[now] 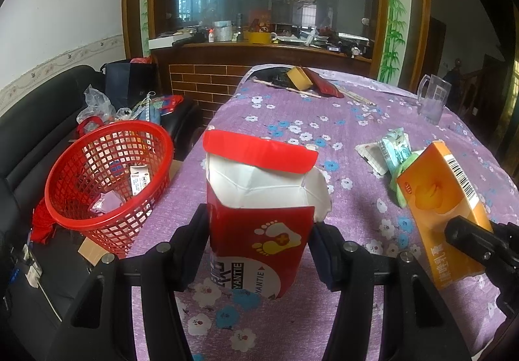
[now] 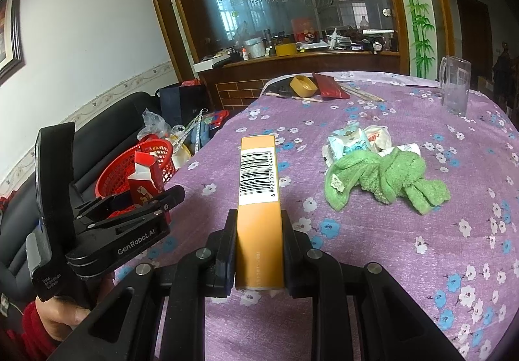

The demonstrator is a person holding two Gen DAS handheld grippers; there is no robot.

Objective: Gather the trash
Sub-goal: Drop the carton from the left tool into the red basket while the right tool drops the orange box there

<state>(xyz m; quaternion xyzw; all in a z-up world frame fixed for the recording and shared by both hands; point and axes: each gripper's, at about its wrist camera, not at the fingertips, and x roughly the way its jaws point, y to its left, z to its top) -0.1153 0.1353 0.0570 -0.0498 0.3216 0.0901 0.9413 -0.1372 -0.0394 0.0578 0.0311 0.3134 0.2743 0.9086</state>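
Hidden parts: red box [image 1: 259, 215] has its lower sides covered by the left gripper [image 1: 259, 250] fingers, and its print is only partly readable; the orange box [image 2: 259, 208] has its broad faces pressed behind the right gripper [image 2: 259, 247] fingers in the right wrist view.
Basket contents: red basket [image 1: 107, 179] holds a small white carton and a purple packet; what lies beneath them cannot be made out through the mesh.
Wrappers: crumpled packets [image 2: 353, 140] sit partly tucked behind the green cloth [image 2: 386, 179]; their labels are too small to read.
Left fingers: clamped on the red box from both sides, holding it upright, its torn top flap open, above the purple flowered tablecloth [image 1: 356, 121] near the table's left edge.
Right fingers: closed tight on the orange box, barcode side up, held over the tablecloth.
Basket place: beside the table's left edge, on the black sofa [image 1: 35, 134].
Far end: glass mug [image 2: 454, 88] and a yellow lid stand well apart from both boxes.
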